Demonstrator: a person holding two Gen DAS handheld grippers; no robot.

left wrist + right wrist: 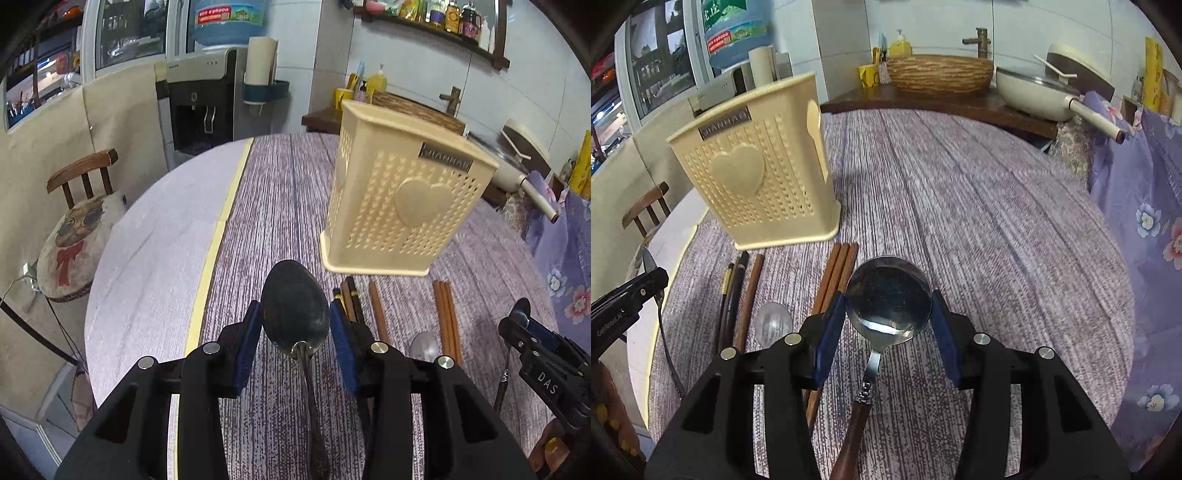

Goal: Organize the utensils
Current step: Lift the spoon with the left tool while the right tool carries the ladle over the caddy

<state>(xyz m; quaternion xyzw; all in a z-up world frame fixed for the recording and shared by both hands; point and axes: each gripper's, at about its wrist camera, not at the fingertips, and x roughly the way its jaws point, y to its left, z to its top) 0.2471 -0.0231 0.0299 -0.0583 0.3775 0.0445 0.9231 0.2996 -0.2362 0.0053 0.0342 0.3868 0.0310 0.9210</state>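
A cream perforated utensil holder [400,194] stands upright on the table; it also shows in the right wrist view [759,175]. My left gripper [295,326] is shut on the bowl of a dark metal spoon [295,306], lifted above the table. My right gripper [888,314] is shut on the bowl of a round steel spoon [888,295] with a wooden handle. Brown chopsticks [838,273], dark chopsticks [733,295] and a pale plastic spoon [774,323] lie in front of the holder.
The round table [979,206] has a purple striped cloth. A wooden chair with a cushion [74,236] stands at the left. A counter with a basin [940,72] and a white pan [1034,92] lies behind. Floral purple fabric [1145,221] hangs at the right.
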